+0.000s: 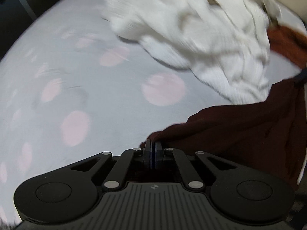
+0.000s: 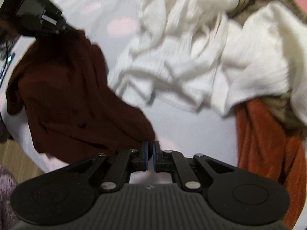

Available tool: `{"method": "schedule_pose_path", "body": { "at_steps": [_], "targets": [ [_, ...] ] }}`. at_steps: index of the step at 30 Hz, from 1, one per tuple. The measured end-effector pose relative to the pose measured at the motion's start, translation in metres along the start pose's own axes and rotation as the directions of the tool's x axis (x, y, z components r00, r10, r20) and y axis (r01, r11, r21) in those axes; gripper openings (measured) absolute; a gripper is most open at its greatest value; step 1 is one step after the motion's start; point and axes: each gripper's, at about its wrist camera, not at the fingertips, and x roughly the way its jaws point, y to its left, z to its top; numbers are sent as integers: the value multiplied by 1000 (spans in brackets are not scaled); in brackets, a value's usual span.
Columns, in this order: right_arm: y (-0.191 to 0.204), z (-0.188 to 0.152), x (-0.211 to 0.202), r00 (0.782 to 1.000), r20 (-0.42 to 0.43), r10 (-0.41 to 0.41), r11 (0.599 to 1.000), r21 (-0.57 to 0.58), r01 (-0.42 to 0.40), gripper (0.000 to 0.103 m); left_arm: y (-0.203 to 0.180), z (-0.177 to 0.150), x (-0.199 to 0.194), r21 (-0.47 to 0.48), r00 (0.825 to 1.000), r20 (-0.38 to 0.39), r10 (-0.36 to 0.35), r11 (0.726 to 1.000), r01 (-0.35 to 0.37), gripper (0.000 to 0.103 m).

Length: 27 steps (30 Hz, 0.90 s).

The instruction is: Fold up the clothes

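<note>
Left wrist view: left gripper (image 1: pixel 153 145) is clamped on the maroon garment (image 1: pixel 239 130) edge at 4 o'clock; right gripper (image 2: pixel 150 149) pinches its other edge. A thin pinch could slip, or the white pile (image 2: pixel 191 57) at 1 o'clock could snag.

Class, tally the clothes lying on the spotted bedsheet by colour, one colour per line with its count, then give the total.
Dark maroon garment: 1
White garments: at least 1; blur hides whether the heap is one piece or more
Orange garment: 1
Tan knit garment: 1
Total: at least 4
</note>
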Motion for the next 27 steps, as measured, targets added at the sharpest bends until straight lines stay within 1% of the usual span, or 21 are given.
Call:
{"method": "schedule_pose_path", "body": {
  "at_steps": [2,3,4,6,8,9,11,13,15,16,17,19,21,23,25,27],
  "targets": [
    [1,5,-12,998,63,-16,1000,-4,16,6,7,-8,-34,-63,995,69,70,996,-66,0],
    [2,9,-18,995,94,-26,1000,-5,26,6,9,-12,-52,-96,989,106,105,991,-95,0],
    [3,12,-25,991,127,-36,999,-6,37,6,13,-17,-72,-134,981,141,134,984,-115,0],
    [9,19,-39,974,213,-74,997,-6,77,5,19,-27,-110,-198,958,206,199,967,-158,0],
    [15,29,-53,947,303,-107,994,0,113,5,17,-40,-150,-235,921,274,276,948,-215,0],
    [21,31,-64,925,360,-123,992,6,129,5,16,-44,-166,-250,902,301,309,939,-238,0],
    [33,35,-82,876,459,-149,987,16,160,5,12,-55,-203,-300,856,354,377,913,-277,0],
    [49,37,-105,807,562,-180,979,26,201,5,10,-65,-234,-350,813,399,424,890,-293,0],
    [68,39,-127,726,653,-214,967,35,253,5,4,-74,-267,-386,762,444,472,868,-313,0],
    [76,40,-138,686,691,-226,961,43,273,5,0,-76,-279,-395,741,461,488,861,-321,0],
    [84,40,-149,647,727,-229,957,49,285,5,-3,-80,-295,-407,723,476,500,854,-323,0],
    [99,41,-172,571,788,-229,952,59,300,5,-8,-85,-321,-434,698,496,516,844,-315,0],
    [112,37,-196,502,835,-225,948,69,311,5,-14,-93,-348,-461,662,525,535,833,-307,0],
    [124,33,-221,429,876,-221,945,83,317,5,-21,-101,-373,-477,622,564,543,829,-292,0],
    [137,27,-247,354,910,-217,941,99,322,5,-32,-108,-395,-481,576,604,551,828,-288,0],
    [148,20,-271,280,936,-212,934,110,339,5,-43,-115,-415,-484,534,635,558,826,-288,0]
  ]
}}
